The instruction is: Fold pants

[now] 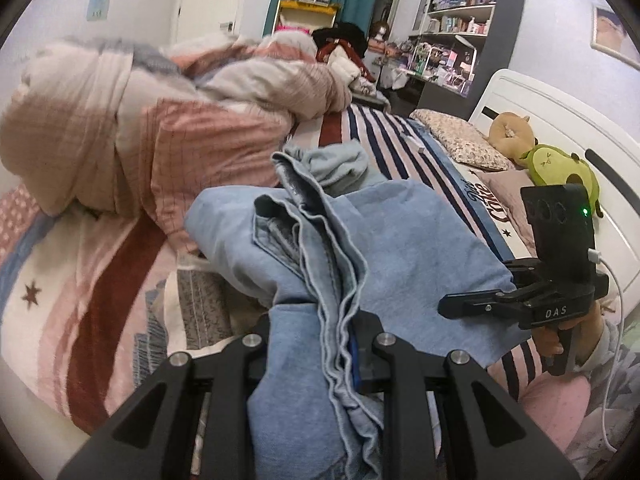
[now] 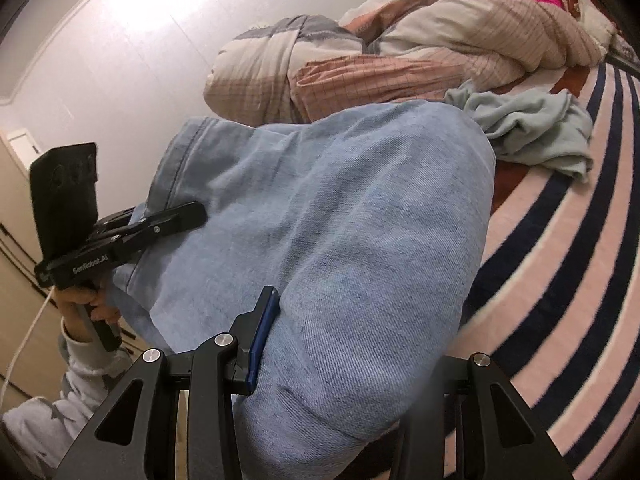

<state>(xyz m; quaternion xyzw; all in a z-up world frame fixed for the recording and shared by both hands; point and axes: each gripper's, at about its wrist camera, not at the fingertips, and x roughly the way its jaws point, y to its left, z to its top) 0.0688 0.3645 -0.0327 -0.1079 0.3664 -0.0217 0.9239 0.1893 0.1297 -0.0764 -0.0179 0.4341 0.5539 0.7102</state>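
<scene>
Two grippers, left gripper (image 1: 316, 344) and right gripper (image 2: 352, 360), clamp one pants (image 2: 320, 208).

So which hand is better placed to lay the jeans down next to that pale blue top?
Probably the right hand-held gripper: its side of the jeans hangs nearer the pale blue top.

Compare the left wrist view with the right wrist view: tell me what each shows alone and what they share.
Only the left wrist view: the shelves, the stuffed toy, the white headboard, the pillow, and the right claw seen from the side.

Only the right wrist view: the pale wall and the left claw seen from the side.

Both: the blue jeans gripped by both claws, the quilt, the striped bedsheet and a light green garment.
</scene>
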